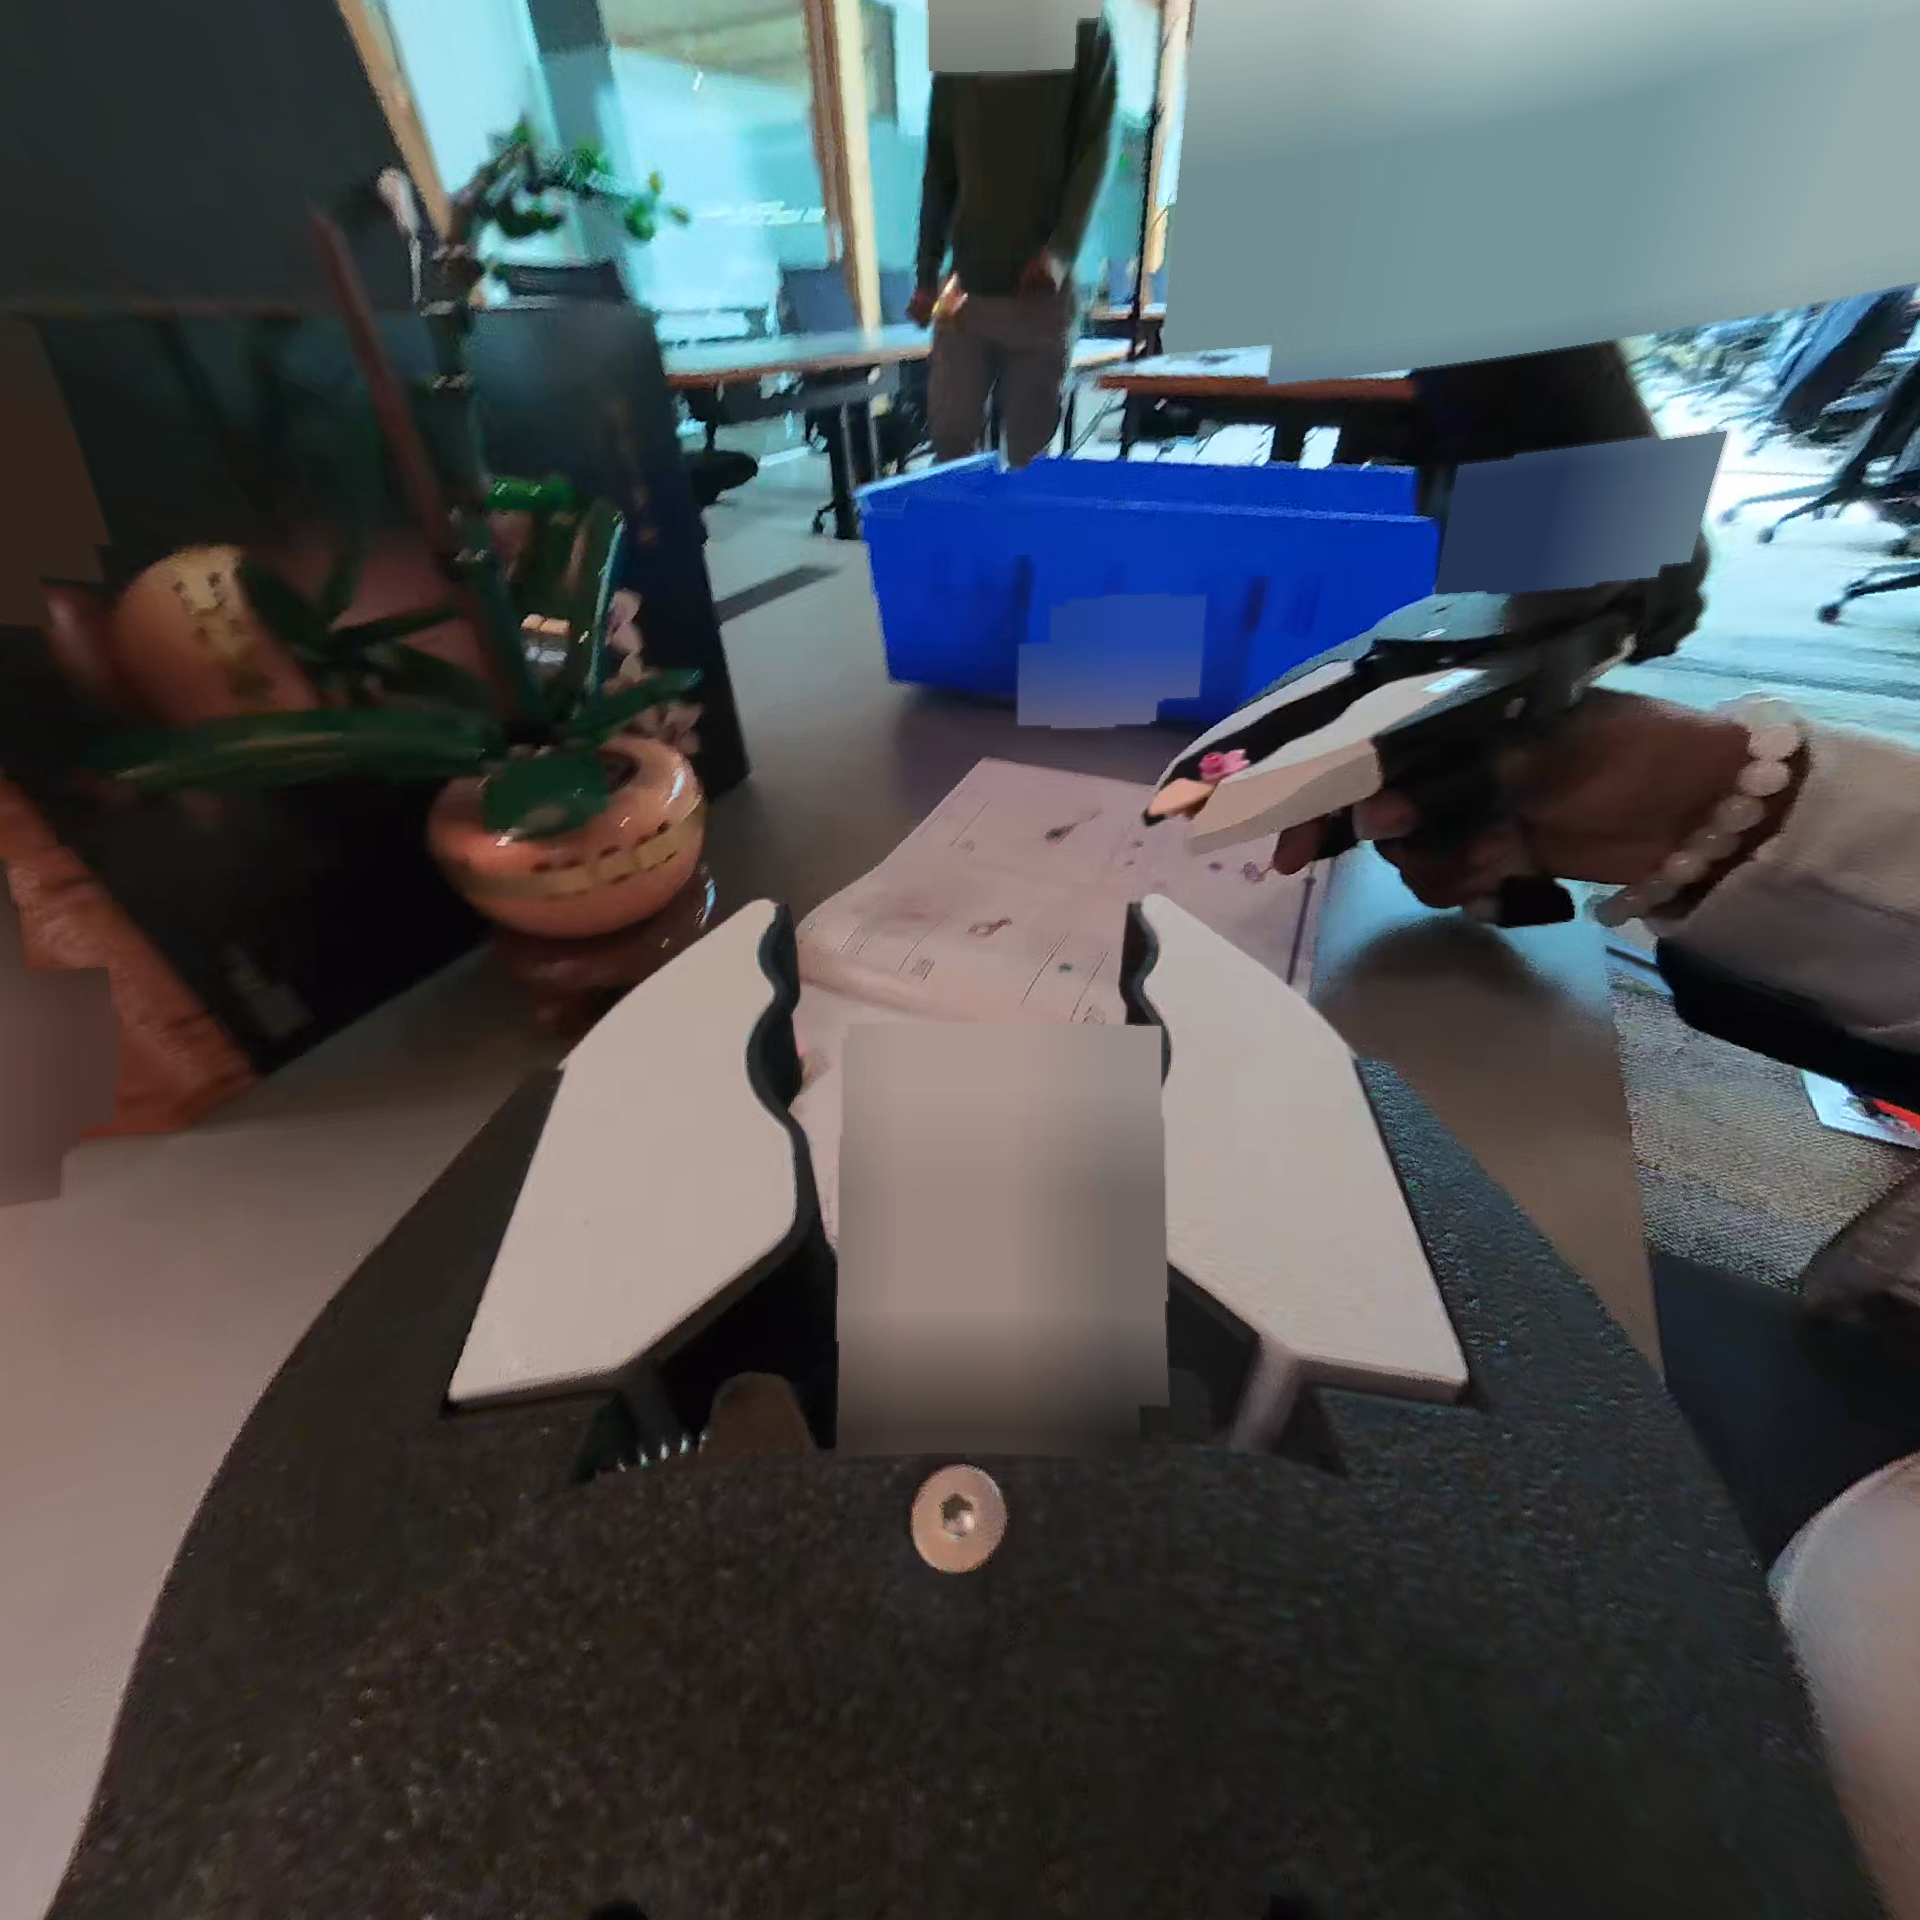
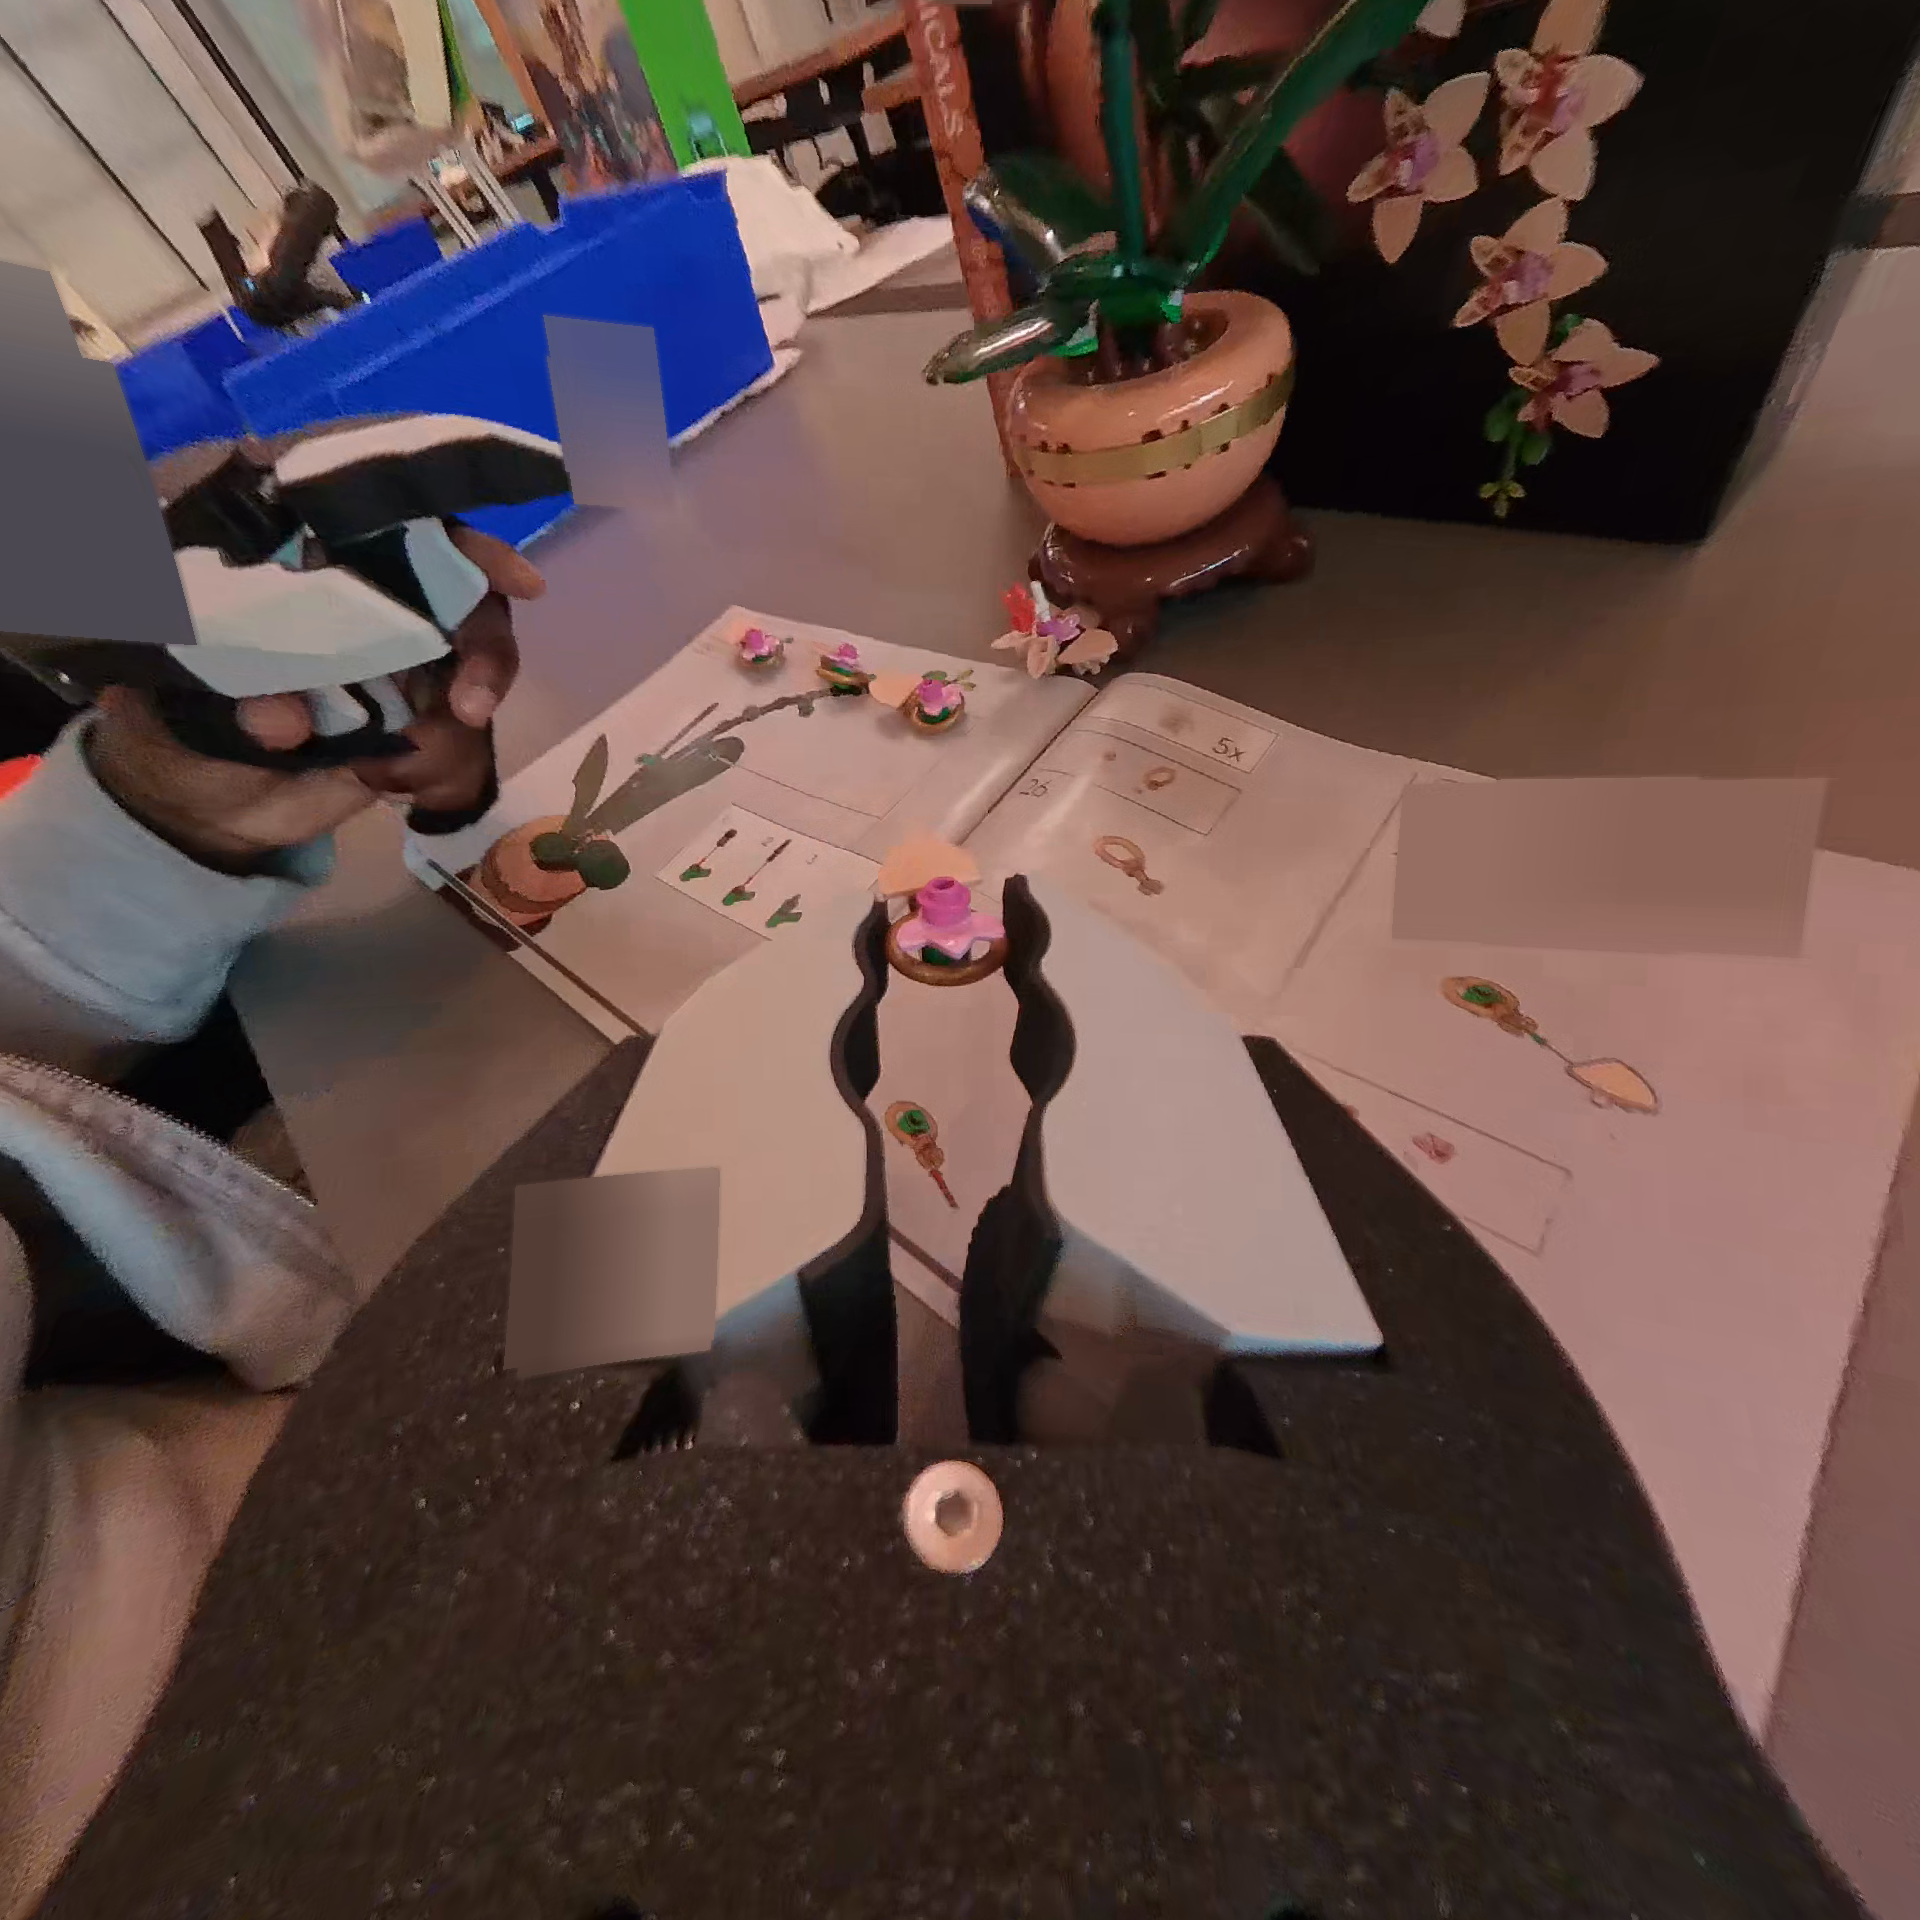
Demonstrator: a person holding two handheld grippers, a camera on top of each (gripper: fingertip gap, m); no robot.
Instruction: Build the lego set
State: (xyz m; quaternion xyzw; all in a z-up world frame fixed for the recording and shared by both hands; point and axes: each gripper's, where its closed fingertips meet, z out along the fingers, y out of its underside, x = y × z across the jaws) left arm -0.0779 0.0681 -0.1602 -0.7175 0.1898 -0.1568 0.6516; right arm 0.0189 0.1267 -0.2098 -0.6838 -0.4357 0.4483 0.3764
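Right tongs (image 2: 943, 940) pinch a small pink plastic flower on a gold ring (image 2: 943, 935), pads pressed on the ring, above the open paper instruction booklet (image 2: 1195, 831). Left tongs (image 1: 961, 961) gape wide, bare, over the grey counter (image 1: 810, 727) near the tan brick-built plant pot (image 1: 582, 842).

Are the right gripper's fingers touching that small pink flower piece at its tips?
Touching. In the right wrist view, the right gripper has both black pads against the gold ring of the pink flower piece, held above the open booklet.

We see a grey table (image 2: 1455, 644) bearing an open instruction booklet (image 2: 1195, 831). Beside it stand a potted brick orchid (image 2: 1153, 436) and a blue bin (image 1: 1143, 582).
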